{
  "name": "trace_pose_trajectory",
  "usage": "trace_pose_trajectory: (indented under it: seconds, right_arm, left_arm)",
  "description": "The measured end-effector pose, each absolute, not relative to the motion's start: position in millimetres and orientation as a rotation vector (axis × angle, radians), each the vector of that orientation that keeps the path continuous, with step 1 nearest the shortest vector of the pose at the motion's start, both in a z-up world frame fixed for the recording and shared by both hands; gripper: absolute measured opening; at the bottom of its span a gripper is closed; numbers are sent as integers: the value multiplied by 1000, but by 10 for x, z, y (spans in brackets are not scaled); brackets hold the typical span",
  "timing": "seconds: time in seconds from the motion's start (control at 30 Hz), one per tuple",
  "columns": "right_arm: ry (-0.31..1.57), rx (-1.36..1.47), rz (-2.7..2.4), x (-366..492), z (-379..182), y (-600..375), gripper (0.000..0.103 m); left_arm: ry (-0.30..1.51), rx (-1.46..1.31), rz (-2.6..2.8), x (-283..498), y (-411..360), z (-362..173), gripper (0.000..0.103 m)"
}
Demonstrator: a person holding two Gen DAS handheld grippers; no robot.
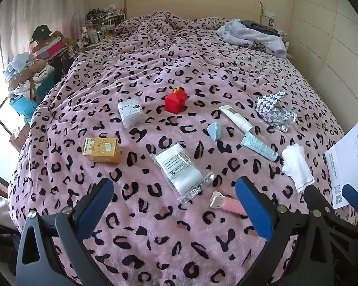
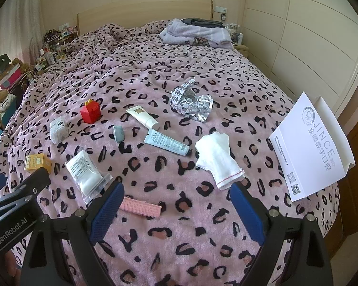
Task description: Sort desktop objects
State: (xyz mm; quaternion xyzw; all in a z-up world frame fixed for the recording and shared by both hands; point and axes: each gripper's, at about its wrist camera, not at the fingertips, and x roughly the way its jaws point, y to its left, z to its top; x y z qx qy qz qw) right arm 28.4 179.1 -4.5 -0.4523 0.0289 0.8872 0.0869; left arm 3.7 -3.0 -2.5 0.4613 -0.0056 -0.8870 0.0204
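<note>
Pink comb [image 2: 140,209] lies crosswise before the right tool [image 2: 176,211], both tools [image 1: 174,205] spread wide.

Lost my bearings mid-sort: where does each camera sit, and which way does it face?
Left wrist: on the left gripper, facing the headboard over the leopard-print blanket; its blue-padded fingers show, the right gripper beside.
Right wrist: on the right gripper, same heading; the left gripper shows at left.
Shared: red house-shaped box, white paper bag.
</note>
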Motion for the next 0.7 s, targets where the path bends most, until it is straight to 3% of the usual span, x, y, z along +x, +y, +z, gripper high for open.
trace_pose_trajectory:
  seconds: [0.7]
  right_arm:
    - [130, -1300, 2661, 319, -94, 1905, 93]
  left_arm:
    - [119, 1403, -2803, 87, -150, -155, 103]
